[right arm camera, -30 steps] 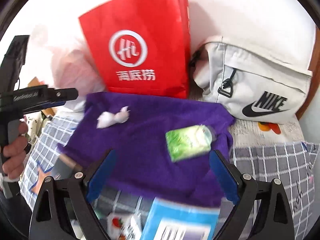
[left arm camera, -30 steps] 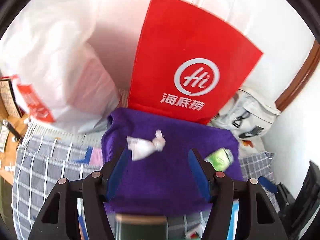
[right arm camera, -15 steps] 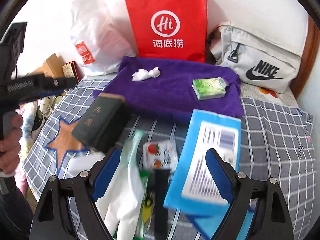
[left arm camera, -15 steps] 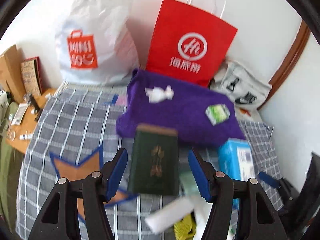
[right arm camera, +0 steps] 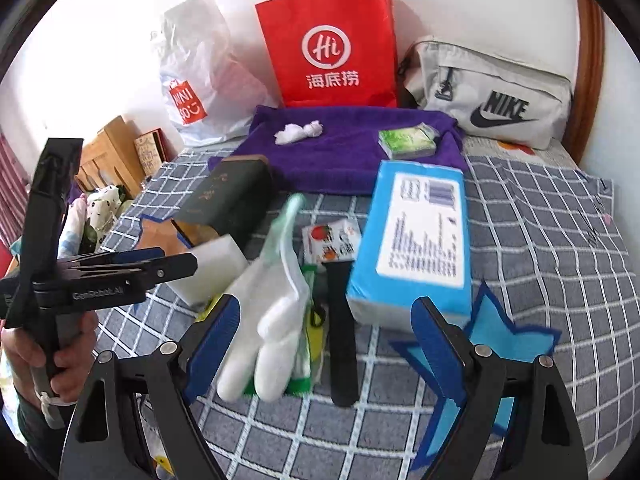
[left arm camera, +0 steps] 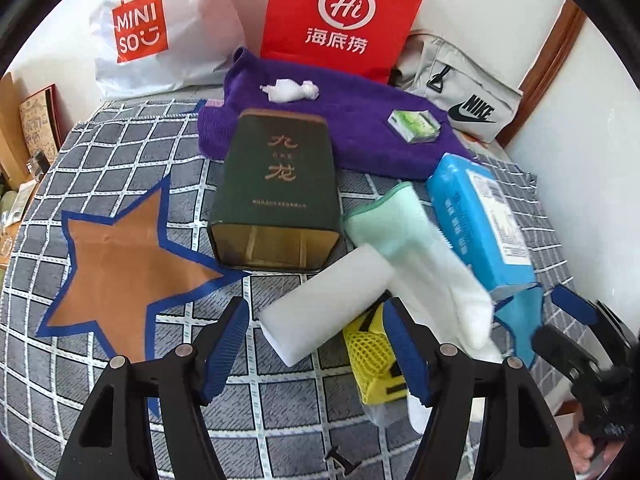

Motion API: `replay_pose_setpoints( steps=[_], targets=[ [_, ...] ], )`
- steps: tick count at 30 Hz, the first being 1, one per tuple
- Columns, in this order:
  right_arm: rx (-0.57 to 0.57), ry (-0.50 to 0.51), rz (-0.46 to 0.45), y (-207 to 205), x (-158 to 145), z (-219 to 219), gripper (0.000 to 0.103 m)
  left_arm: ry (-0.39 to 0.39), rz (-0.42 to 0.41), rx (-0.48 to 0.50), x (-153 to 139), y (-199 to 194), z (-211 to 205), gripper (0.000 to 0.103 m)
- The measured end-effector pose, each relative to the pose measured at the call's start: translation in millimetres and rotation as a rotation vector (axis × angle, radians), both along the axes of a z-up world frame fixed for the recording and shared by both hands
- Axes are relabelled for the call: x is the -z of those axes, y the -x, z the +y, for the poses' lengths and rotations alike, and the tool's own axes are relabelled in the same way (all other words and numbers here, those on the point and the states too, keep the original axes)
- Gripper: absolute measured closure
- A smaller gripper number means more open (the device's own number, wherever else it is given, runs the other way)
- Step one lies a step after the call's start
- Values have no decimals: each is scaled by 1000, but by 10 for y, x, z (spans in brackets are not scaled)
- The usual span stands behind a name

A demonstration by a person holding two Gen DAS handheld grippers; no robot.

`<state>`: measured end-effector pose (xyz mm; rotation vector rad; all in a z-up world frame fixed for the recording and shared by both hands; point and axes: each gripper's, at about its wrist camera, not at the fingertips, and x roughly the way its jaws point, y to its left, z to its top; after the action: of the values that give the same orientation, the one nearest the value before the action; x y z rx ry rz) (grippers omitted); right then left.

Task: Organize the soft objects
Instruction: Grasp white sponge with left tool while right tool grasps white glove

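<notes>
A white foam block [left arm camera: 328,312] lies on the checked cloth between my left gripper's [left arm camera: 316,352] jaws, which are opening; the pads stand off it. A white and mint glove [left arm camera: 420,256] lies to its right, over a yellow mesh piece [left arm camera: 370,354]. My right gripper [right arm camera: 324,344] is open above the glove [right arm camera: 272,320] and a black strap [right arm camera: 340,320], touching neither. Further back, a purple towel [left arm camera: 352,128] carries a white wad [left arm camera: 290,90] and a green tissue pack [left arm camera: 414,124]. A blue tissue pack [right arm camera: 420,236] lies beside the right finger.
A dark green tin [left arm camera: 276,188] lies on its side in front of the towel. A small strawberry packet [right arm camera: 332,240] sits by the strap. A red paper bag [left arm camera: 344,16], a white plastic bag [left arm camera: 160,32] and a grey pouch [right arm camera: 488,96] line the wall. A hand [right arm camera: 60,364] holds the left gripper.
Both grippers have pulled back from the purple towel and sunk toward the near pile. The tin, foam block, glove and blue pack have come into view. The left jaws have widened slightly.
</notes>
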<state>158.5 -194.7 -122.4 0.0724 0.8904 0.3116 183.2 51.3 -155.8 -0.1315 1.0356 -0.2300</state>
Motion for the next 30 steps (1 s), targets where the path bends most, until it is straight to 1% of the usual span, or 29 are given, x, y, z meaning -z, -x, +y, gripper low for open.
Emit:
replay_pose_setpoints(
  steps=[3,4,6,8,11,15,18,21,25,28,29,30],
  targets=[
    [7,2,1,71,46,-29,15,16,1,0,109,-33,-27,37],
    [10,2,3,88,63,-34,15,20,1,10,139,-38,-45,39],
    [10,4,9,94,88,-18,15,-15,-30,6,158,-16,-77,48],
    [7,13,12,92,103,15,15,-2,-43,16,134,-6,-63,55],
    [-2,17,4,53,104,98,16,23,-55,13,53,52,30,57],
    [-17,24,0,-47,136,243,15,5,-71,-16,-40,169,197,57],
    [-29,16,9,-137,193,359,15,-9,-74,-33,-38,223,295,57],
    [-55,14,18,-207,256,500,15,-2,-61,-50,5,250,383,56],
    [-73,85,41,-317,383,706,15,22,-41,-63,78,240,451,56],
    [-57,133,39,-373,460,791,16,35,-24,-68,138,213,479,56],
    [-55,140,32,-374,472,802,21,38,-23,-68,151,215,487,56],
    [-56,138,22,-371,478,805,34,39,-24,-68,158,214,489,56]
  ],
)
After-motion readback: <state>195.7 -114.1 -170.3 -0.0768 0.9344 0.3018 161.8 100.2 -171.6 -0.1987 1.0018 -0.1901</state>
